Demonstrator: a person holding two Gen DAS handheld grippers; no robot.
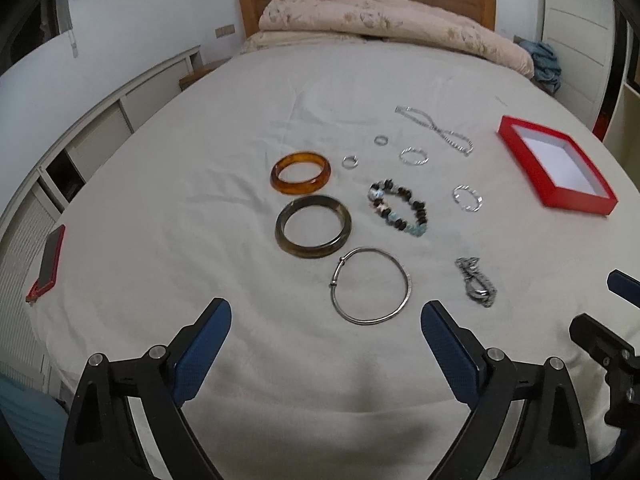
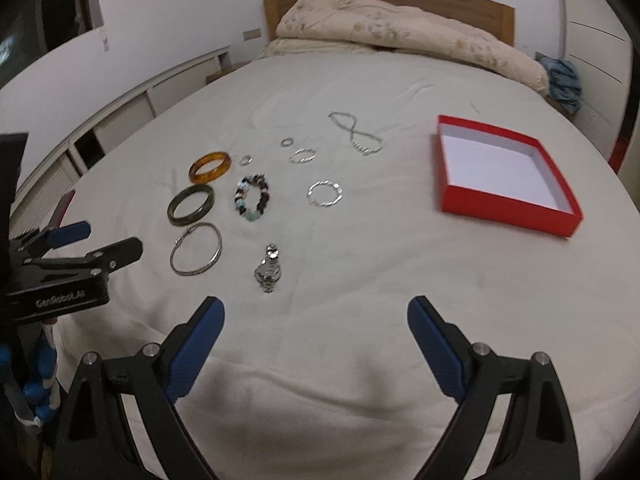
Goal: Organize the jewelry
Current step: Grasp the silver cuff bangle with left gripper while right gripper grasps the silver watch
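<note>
Jewelry is laid out on the bed (image 1: 200, 120), nothing yet in the red box (image 2: 508, 212), which sits open and empty well to the right of the pieces. The left gripper (image 1: 326, 324) is held with jaws spread wide and nothing between them; the opening is narrowing slightly. The right gripper (image 2: 316, 320) is likewise held wide apart and empty.

Nearest the left gripper lies the silver bangle (image 1: 370, 286), with the dark bangle (image 1: 313, 226) and amber bangle (image 1: 301, 172) beyond it. Just ahead of the right gripper lies the watch (image 2: 267, 268). Further off are seen the bead bracelet (image 1: 398, 208), two twisted silver bracelets (image 1: 467, 198) (image 1: 414, 156), two small rings (image 1: 350, 161) (image 1: 381, 140) and a chain (image 1: 436, 130).

Sorting is judged not to have begun. Several risks are foreseen. The sheet is soft, so a thin bangle or ring could be pressed into the fabric and the cloth pinched instead. Smooth round bangles could be squeezed out sideways by the pads. The watch's limp band could be dropped on the way to the box. The rings appear small against the pads and could be missed. The two grippers are close together and could be knocked against each other.
</note>
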